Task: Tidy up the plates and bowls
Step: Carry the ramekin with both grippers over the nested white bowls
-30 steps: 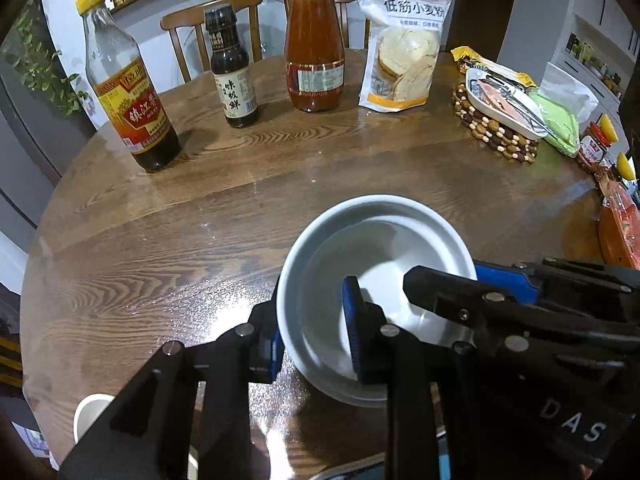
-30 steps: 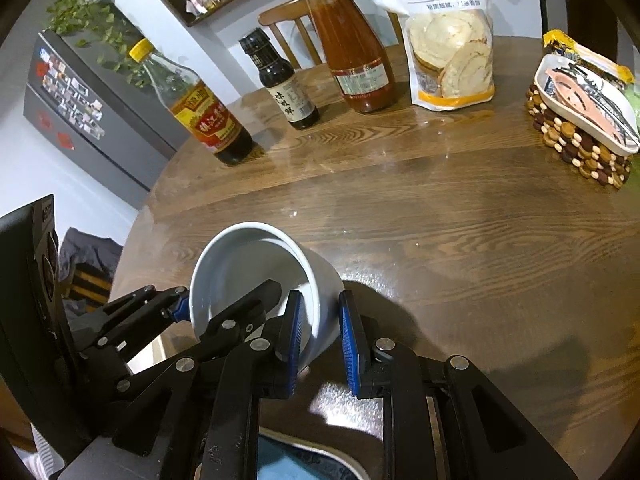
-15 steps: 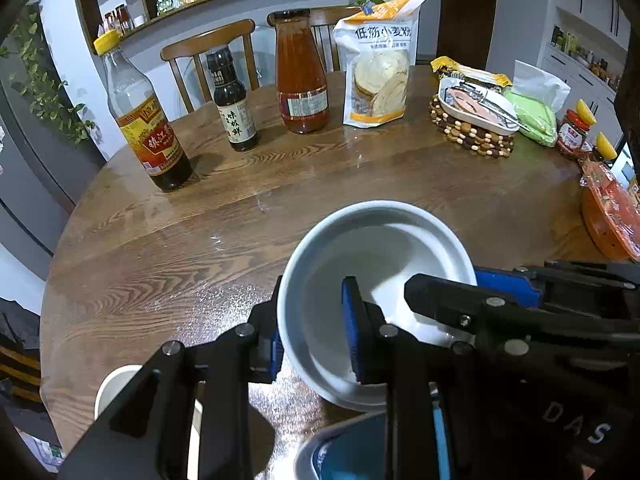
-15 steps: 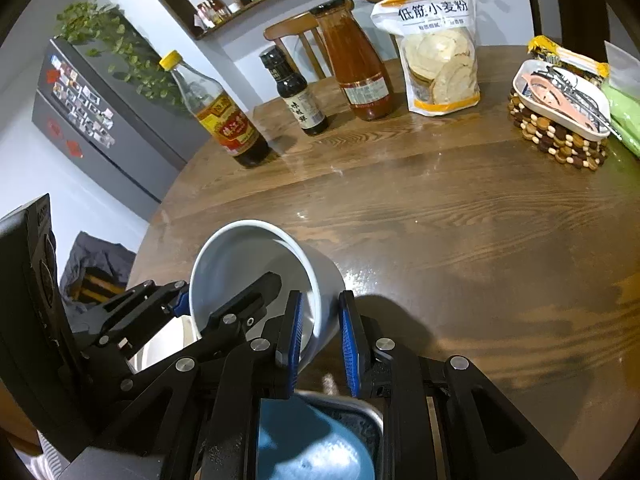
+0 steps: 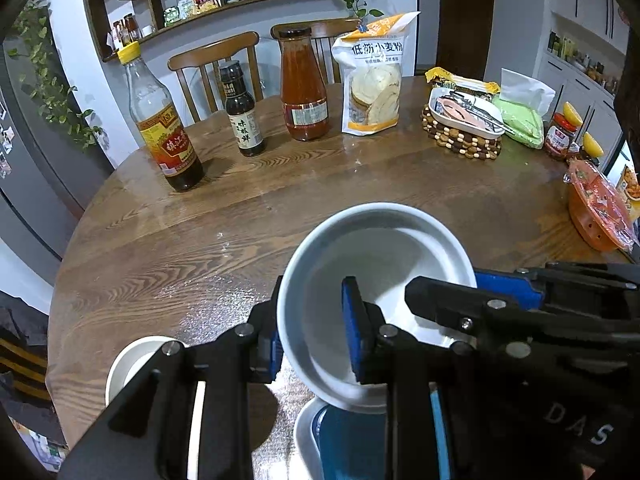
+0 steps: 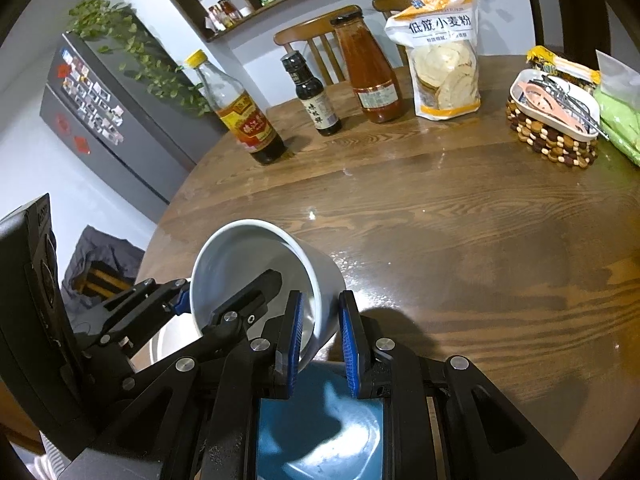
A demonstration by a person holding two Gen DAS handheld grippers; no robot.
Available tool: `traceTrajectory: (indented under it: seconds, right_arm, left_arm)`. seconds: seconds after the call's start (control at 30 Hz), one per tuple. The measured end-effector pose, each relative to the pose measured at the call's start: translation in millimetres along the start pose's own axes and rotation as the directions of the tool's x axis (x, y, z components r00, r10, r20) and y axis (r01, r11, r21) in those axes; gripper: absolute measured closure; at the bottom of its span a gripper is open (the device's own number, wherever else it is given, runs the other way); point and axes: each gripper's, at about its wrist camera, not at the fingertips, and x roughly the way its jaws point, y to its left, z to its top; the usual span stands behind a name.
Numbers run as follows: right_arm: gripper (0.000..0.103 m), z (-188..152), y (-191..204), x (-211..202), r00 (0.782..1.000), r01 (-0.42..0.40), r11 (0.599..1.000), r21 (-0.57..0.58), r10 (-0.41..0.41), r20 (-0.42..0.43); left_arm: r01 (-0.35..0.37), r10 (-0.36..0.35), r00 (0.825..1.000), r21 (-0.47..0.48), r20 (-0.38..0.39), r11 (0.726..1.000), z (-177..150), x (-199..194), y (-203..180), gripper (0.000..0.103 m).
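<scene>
Both grippers, left and right, clamp the white bowl's rim, seemingly above the table.

Blue dish half behind fingers

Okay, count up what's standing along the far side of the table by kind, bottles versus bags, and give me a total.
Bottles: 3: vinegar bottle, small soy sauce bottle, red sauce bottle.
Bags: 1: flour bag.
Total: 4 standing on the table.
</scene>
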Motion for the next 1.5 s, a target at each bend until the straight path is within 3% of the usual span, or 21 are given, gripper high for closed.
traceTrajectory:
  seconds: [0.73,1.5]
  right_arm:
    - [0.081,-12.2,52.0,-7.8,0.999,-0.041,0.995,-0.092,0.041,0.000]
    - [0.081,-14.2,103.2,18.8,0.994,-0.090,0.978,-0.189,0.077,-0.072]
  left_arm:
    - [-0.057,0.060,0.996,-0.053,0.062,0.997,-22.7,-42.4,31.6,0.080]
    - [-0.122,0.130,0.990,-0.146,0.045,0.982,-45.8,-56.7,79.3,0.080]
